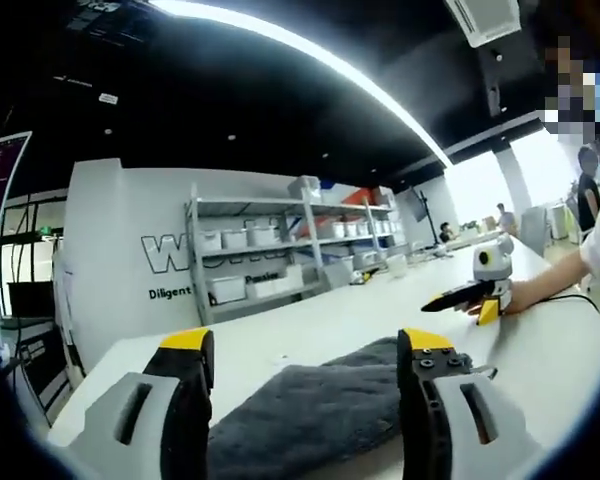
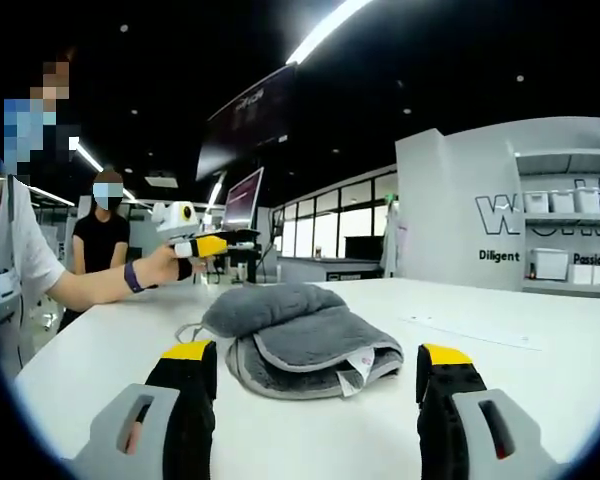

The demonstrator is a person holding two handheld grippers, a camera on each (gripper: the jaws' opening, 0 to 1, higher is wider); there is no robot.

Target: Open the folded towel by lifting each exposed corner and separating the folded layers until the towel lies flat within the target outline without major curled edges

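A grey folded towel (image 2: 300, 335) lies bunched in thick layers on the white table (image 2: 500, 370), with a white label (image 2: 358, 368) at its near edge. My right gripper (image 2: 316, 355) stands open just in front of it, not touching. The towel (image 1: 310, 410) also lies low between the jaws of my open left gripper (image 1: 307, 345), which holds nothing. Across the table a hand holds the right gripper (image 1: 470, 292) above the surface. From the other side, the left gripper (image 2: 205, 244) hangs in a hand beyond the towel.
A faint line (image 2: 460, 331) is marked on the table right of the towel. Metal shelves with white bins (image 1: 270, 255) stand against a lettered white wall. A person in black (image 2: 100, 245) stands behind the table. A cable (image 1: 570, 297) runs along the table edge.
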